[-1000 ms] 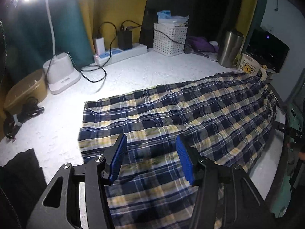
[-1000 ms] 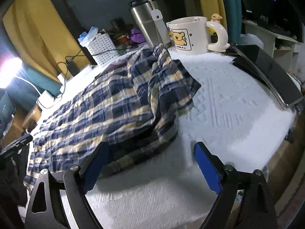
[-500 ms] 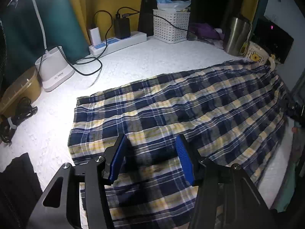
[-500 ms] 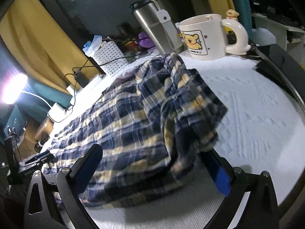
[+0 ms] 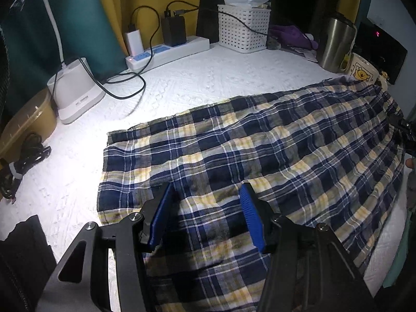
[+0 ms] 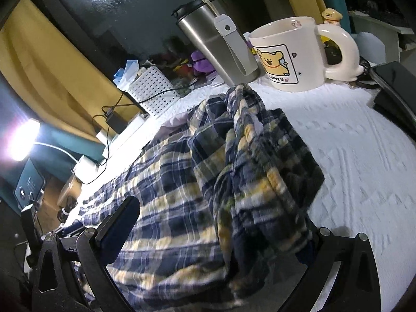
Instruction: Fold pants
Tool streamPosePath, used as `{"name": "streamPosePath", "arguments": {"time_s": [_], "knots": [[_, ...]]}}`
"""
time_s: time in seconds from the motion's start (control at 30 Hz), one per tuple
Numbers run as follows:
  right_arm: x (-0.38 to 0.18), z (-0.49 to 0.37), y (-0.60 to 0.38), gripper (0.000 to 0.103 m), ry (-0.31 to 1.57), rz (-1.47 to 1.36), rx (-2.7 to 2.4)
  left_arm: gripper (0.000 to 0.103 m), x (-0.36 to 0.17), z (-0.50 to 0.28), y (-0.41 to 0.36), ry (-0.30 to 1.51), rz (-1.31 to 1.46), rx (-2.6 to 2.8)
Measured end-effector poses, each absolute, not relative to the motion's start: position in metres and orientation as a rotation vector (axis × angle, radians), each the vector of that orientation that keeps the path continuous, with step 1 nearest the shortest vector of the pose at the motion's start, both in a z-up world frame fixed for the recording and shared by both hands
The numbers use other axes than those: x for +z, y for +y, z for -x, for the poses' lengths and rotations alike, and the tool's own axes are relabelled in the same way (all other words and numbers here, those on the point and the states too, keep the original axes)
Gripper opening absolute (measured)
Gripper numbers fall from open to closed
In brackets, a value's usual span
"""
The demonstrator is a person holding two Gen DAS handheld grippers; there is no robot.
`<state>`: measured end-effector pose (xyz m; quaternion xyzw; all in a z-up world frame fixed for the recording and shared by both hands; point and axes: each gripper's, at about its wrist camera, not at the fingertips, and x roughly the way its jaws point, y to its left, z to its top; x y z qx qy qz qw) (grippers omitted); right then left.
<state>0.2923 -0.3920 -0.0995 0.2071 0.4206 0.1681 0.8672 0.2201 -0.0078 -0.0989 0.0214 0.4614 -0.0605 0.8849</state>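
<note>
The plaid pants (image 5: pixel 273 150) lie spread lengthwise on the white textured cover (image 5: pixel 208 78). My left gripper (image 5: pixel 206 208) hovers low over their near left part, jaws open about halfway, with nothing pinched between the blue pads (image 5: pixel 161 218). At the other end the cloth is bunched into a raised fold (image 6: pixel 254 161). My right gripper (image 6: pixel 215 236) stands wide open around that fold. Its left finger (image 6: pixel 122 223) lies on the flat cloth and its right finger is hidden behind the hanging fabric. The pads do not press on the cloth.
Along the back stand a power strip (image 5: pixel 169 52) with chargers, a white basket (image 5: pixel 243 30), a steel tumbler (image 6: pixel 218 44) and a bear mug (image 6: pixel 291 54) close to the bunched end. A lamp base (image 5: pixel 75 88) and cables (image 5: pixel 23 161) sit left; a black device (image 6: pixel 395 88) right.
My right gripper moved in toward the bunched end, its jaws widened, and the fold now sits between them. My left gripper sank closer over the pants, jaws unchanged.
</note>
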Motion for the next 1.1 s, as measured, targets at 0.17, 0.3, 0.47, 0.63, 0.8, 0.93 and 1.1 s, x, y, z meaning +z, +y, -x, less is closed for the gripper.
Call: {"name": "streamPosePath", "arguments": {"time_s": [0.17,0.3,0.47,0.63,0.8,0.93,1.1], "knots": [[-0.101,-0.306,-0.383,0.103,0.886,-0.454,0.367,0.053,-0.103,-0.226,-0.005,0.965,-0.018,-0.115],[-0.102,-0.316,-0.372,0.102,0.894,-0.439,0.392,0.053,-0.105,-0.229,-0.005,0.962,-0.022,-0.12],[-0.109,-0.323,-0.366,0.042,0.928,-0.414,0.366,0.053,-0.106,-0.234,-0.004,0.963,-0.006,-0.122],[-0.107,-0.318,-0.364,0.024,0.916,-0.397,0.373,0.053,-0.103,-0.232,-0.001,0.95,0.001,-0.131],[-0.098,-0.309,-0.362,0.018,0.894,-0.381,0.342,0.053,-0.096,-0.225,0.007,0.925,0.026,-0.129],[-0.087,-0.3,-0.357,0.017,0.884,-0.349,0.331,0.053,-0.091,-0.219,0.011,0.906,0.047,-0.139],[-0.072,-0.291,-0.345,0.015,0.863,-0.308,0.338,0.053,-0.084,-0.209,0.011,0.878,0.066,-0.163]]}}
